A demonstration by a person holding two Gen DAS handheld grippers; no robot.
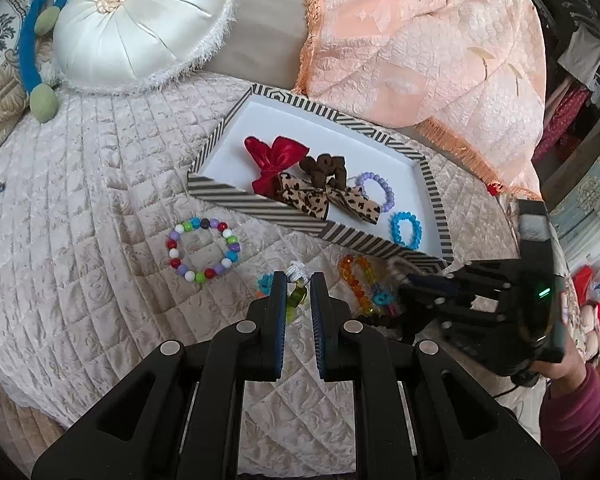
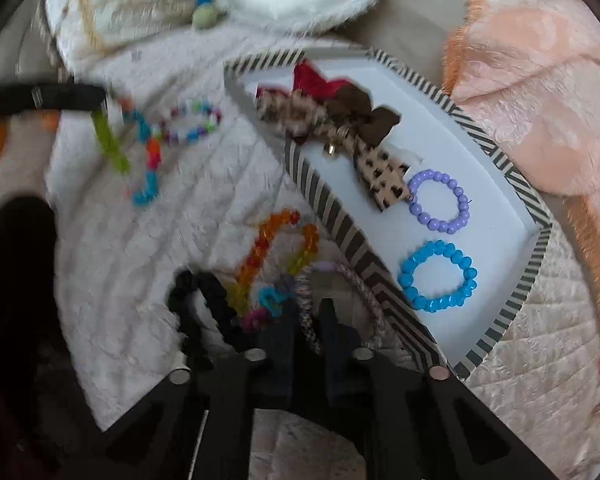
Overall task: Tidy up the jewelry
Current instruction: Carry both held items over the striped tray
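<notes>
Closing the left gripper [image 1: 298,280] on a green clip [image 1: 295,300], jaws nearly together around it; lifting straight up and keeping the hanging end off the multicolour bracelet [image 1: 203,251] seems wise. Pinching a braided band [image 2: 308,320] with the right gripper [image 2: 308,308], just beside the striped tray [image 2: 328,216]. Working on a quilted bedspread [image 1: 79,200]; white cushion [image 1: 139,20] and peach blanket [image 1: 440,48] lying behind.
</notes>
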